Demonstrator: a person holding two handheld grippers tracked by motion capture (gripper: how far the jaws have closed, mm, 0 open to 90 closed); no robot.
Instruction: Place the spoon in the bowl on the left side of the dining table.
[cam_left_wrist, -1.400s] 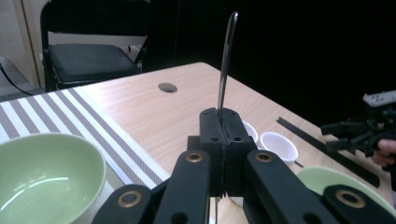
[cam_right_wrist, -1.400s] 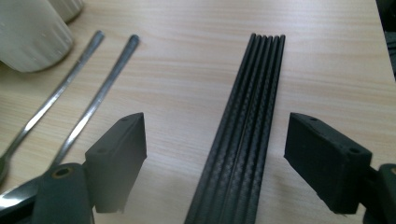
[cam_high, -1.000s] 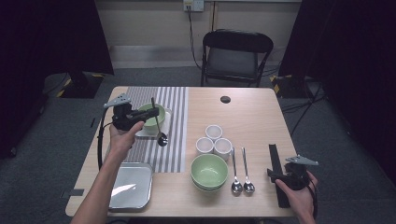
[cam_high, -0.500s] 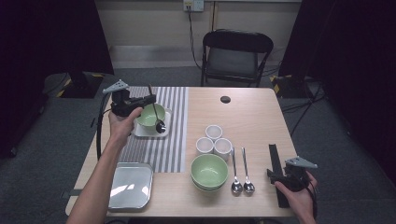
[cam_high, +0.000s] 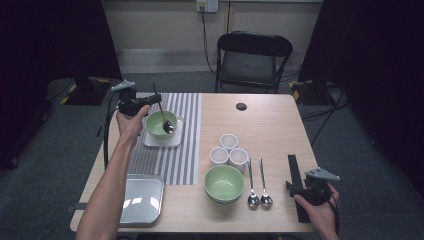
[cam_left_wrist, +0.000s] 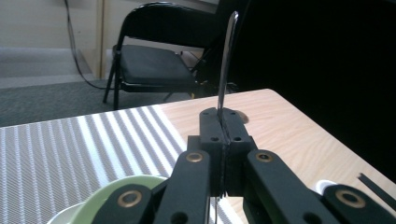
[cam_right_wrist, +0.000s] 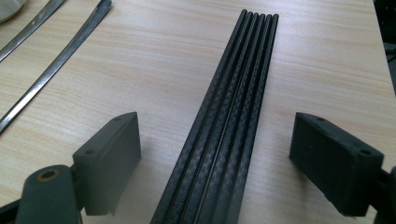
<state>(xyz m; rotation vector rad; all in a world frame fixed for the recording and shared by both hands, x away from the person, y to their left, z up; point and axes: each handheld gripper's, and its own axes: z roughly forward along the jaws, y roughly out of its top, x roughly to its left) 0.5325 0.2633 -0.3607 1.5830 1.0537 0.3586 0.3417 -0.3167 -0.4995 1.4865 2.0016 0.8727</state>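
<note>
My left gripper (cam_high: 156, 102) is shut on the handle of a metal spoon (cam_high: 165, 117), which hangs with its bowl end down. That end sits over or inside the small green bowl (cam_high: 156, 125) on a white square plate (cam_high: 150, 141). In the left gripper view the jaws (cam_left_wrist: 223, 123) pinch the spoon handle (cam_left_wrist: 227, 60), which rises upright, and the green bowl's rim (cam_left_wrist: 116, 191) shows below. My right gripper (cam_high: 300, 189) rests open at the table's near right corner. Its fingers (cam_right_wrist: 109, 154) straddle a bundle of black chopsticks (cam_right_wrist: 224, 126) without touching it.
A striped mat (cam_high: 182, 135) lies under the plate. A metal tray (cam_high: 141, 197) sits near left. Stacked green bowls (cam_high: 224, 183), three white cups (cam_high: 229, 150) and two spoons (cam_high: 259, 182) fill the middle. A small black disc (cam_high: 241, 106) and a black chair (cam_high: 252, 60) stand beyond.
My left hand has carried the spoon away from me, toward the far edge. Its bowl end went from beside the plate's near right corner to the green bowl. The right hand stayed still.
</note>
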